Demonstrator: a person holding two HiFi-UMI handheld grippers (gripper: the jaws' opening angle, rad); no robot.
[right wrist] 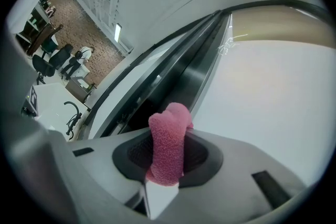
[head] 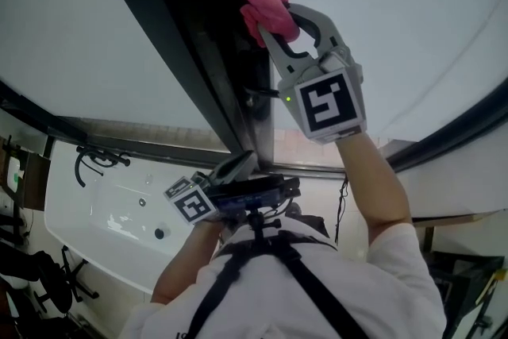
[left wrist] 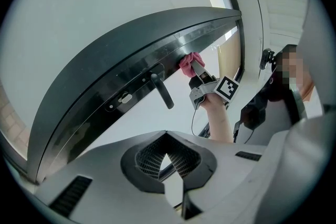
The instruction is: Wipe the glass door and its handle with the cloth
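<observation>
1. the right gripper point(right wrist: 167, 168) is clamped on a pink cloth point(right wrist: 169, 139). it is raised high, with the wad pressed against the door's dark frame.
2. the left gripper point(left wrist: 167, 134) has its jaws closed together with nothing between them. it hangs low by the person's chest, well apart from the door.
3. the glass door point(head: 397, 20) fills most of the head view, with pale panes on either side of the dark frame point(head: 198, 44).
4. the lever handle point(left wrist: 161, 91) sticks out of the frame below the cloth and apart from it, and looks not yet wiped.
5. risk: only a narrow fold seems pinched, so dragging hard along the frame edge could pull the cloth out of the jaws.
6. risk: little cloth stands beyond the tips, so tilting the gripper could scrape bare jaw on the glass. on the way down, the cloth could also snag on the handle.
</observation>
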